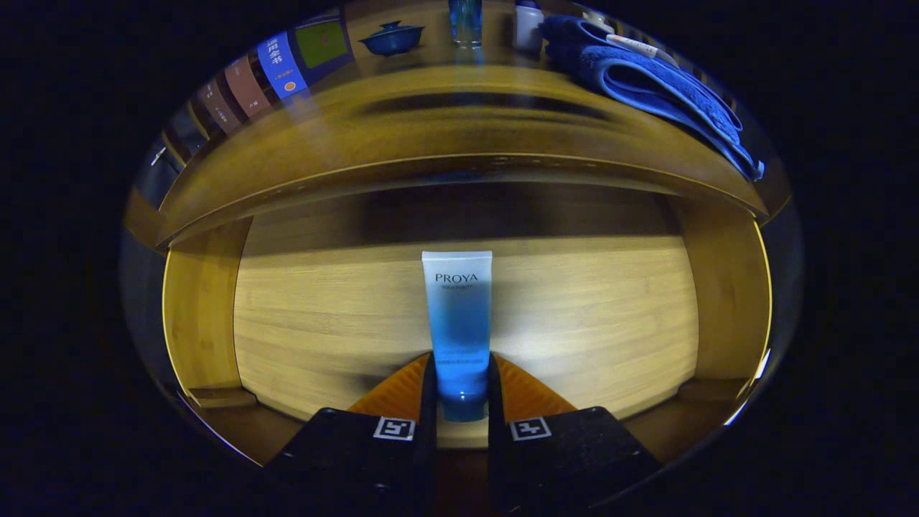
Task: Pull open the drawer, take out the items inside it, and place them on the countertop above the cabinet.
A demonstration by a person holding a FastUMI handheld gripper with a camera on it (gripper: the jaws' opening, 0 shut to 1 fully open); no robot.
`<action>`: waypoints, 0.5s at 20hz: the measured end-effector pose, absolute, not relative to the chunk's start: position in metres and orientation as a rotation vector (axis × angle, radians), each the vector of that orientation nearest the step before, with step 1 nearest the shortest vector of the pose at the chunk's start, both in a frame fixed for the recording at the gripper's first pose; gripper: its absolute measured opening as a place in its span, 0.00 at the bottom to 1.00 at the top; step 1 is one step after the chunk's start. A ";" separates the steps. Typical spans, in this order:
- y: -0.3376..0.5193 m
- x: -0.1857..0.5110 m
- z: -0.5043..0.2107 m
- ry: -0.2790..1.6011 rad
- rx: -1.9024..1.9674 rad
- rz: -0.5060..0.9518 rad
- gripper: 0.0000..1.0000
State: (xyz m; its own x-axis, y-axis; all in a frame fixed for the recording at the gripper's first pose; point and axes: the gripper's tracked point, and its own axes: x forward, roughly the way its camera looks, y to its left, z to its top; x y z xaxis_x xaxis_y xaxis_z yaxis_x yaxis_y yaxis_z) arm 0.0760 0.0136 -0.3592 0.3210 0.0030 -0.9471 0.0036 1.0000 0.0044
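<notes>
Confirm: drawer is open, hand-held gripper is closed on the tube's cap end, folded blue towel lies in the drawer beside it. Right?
Not quite. The blue towel lies on the countertop above, not in the drawer; the gripper view shows it. The rest holds: drawer open, hand-held gripper closed on the tube at its cap end.

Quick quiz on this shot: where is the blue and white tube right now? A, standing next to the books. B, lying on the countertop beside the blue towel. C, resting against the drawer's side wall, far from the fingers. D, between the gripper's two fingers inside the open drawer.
D: the tube sits with its lower end between the gripper fingers, which close on both its sides, over the drawer floor.
</notes>
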 end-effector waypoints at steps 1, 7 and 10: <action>0.013 0.069 -0.354 1.248 -0.017 -0.007 0.33; 0.012 0.044 -0.283 1.150 -0.042 -0.056 0.33; 0.007 0.030 -0.248 1.114 -0.055 -0.100 0.33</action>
State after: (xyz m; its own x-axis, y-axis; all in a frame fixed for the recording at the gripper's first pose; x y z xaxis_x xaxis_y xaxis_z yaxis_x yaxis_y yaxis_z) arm 0.0299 0.0072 -0.2482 0.4376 -0.1077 -0.8927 0.0530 0.9942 -0.0940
